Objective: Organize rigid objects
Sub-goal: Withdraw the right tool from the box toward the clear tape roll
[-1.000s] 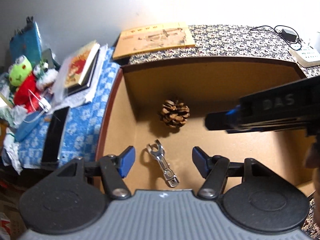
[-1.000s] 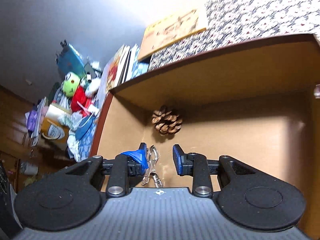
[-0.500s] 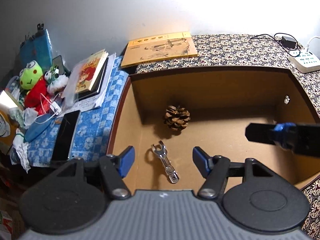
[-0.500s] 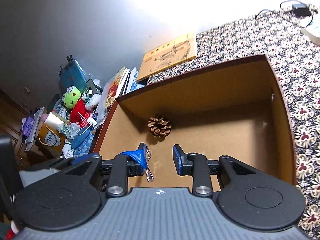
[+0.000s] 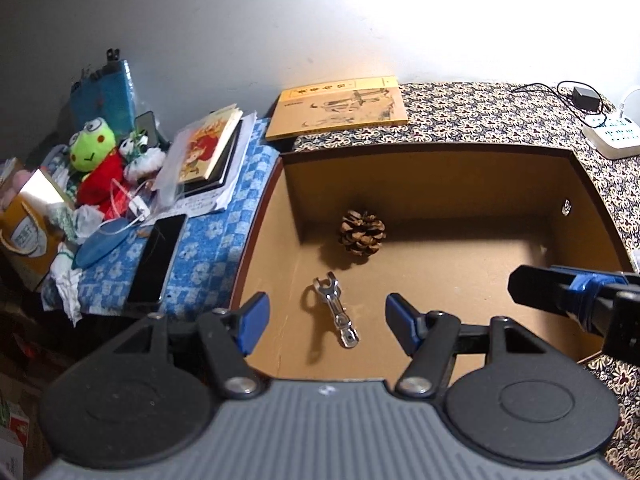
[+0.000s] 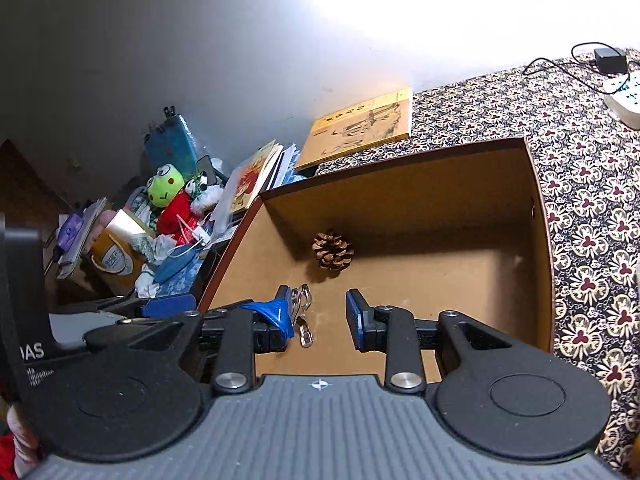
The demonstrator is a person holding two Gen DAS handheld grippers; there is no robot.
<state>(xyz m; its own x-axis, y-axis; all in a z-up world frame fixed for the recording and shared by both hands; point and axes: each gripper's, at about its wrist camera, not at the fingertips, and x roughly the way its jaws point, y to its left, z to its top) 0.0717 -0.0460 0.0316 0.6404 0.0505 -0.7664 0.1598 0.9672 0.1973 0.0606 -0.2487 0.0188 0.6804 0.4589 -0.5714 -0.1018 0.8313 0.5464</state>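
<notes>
The left gripper (image 5: 324, 322) hangs with its blue-padded fingers (image 5: 252, 322) spread wide and empty above the near edge of an open brown box (image 5: 432, 168). Between those fingers, down on the box floor, lies a small metal clasp (image 5: 334, 309), flat and angled, just near of a pine cone (image 5: 362, 233) that sits by the far wall. The right gripper (image 6: 316, 314) also has its fingers (image 6: 354, 318) parted, holding nothing; the clasp (image 6: 302, 312) shows just beside its left finger, with the pine cone (image 6: 333, 250) farther in. The box rests on a bench covered with a floral cloth (image 6: 592, 208). Beyond the box lies a yellow book (image 5: 338, 106), and at far right a white power strip (image 5: 612, 138). To the left, a phone (image 5: 158, 258) lies on a blue checked cloth (image 5: 216, 240) near a green frog plush (image 5: 94, 148).
</notes>
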